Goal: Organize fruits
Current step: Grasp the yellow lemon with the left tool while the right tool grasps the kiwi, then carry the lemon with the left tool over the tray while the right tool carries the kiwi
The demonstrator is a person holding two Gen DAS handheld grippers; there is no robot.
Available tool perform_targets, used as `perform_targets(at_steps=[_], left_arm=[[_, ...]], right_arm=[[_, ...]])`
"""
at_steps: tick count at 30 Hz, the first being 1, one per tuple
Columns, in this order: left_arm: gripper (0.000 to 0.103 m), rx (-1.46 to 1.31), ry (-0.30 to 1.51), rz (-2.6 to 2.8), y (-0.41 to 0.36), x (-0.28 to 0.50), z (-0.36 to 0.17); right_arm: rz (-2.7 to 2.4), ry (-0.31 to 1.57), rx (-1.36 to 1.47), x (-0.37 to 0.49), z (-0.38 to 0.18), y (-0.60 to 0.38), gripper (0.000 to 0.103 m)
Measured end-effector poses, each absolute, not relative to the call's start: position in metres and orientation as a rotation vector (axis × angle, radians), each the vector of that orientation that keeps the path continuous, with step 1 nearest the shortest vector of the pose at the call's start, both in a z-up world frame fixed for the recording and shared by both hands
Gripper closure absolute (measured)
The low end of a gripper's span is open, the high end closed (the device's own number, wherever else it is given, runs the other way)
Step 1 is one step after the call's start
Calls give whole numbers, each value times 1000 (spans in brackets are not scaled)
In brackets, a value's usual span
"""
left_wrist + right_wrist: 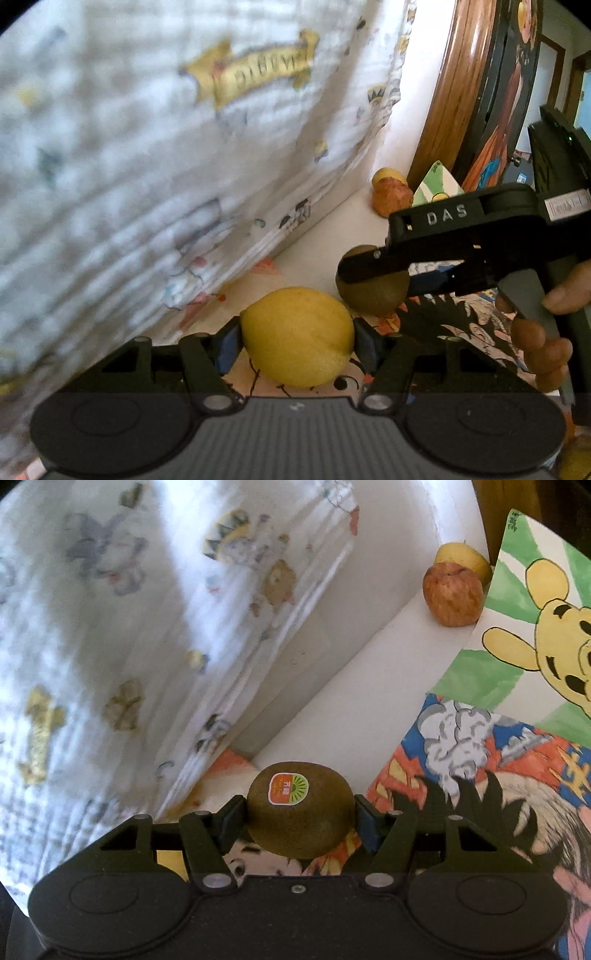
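My left gripper point(297, 341) is shut on a yellow lemon point(297, 336) and holds it low over the table. My right gripper point(300, 818) is shut on a brown kiwi point(300, 812) with a red and green sticker. In the left wrist view the right gripper point(369, 273) comes in from the right, with the kiwi point(373, 295) just right of and beyond the lemon. A red apple point(452, 594) and a yellow fruit point(461, 559) behind it sit at the far corner of the table; they also show in the left wrist view, the apple point(391, 199) in front.
A white cloth with cartoon prints point(166, 147) hangs along the left side. Cartoon drawings point(498, 775) cover the white table point(351, 701), with a bear picture point(535, 627) at the far right. A round wooden-framed object point(461, 92) leans at the back right.
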State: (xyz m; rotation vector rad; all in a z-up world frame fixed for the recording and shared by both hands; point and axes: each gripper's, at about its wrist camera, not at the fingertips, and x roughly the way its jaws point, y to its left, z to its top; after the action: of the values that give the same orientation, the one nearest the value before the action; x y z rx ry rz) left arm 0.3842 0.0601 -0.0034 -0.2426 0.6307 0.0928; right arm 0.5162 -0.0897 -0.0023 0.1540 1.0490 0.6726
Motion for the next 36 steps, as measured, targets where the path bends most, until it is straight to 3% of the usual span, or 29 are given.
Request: perform_targets(at_steps=[23,36], left_arm=[[36,-226,506,58,6,283,80],[36,-213,458,-31,-52,237,111]], right_arm=[[645,870,235,395,104,-183,39],[564,792,276,320,131,-259,39]])
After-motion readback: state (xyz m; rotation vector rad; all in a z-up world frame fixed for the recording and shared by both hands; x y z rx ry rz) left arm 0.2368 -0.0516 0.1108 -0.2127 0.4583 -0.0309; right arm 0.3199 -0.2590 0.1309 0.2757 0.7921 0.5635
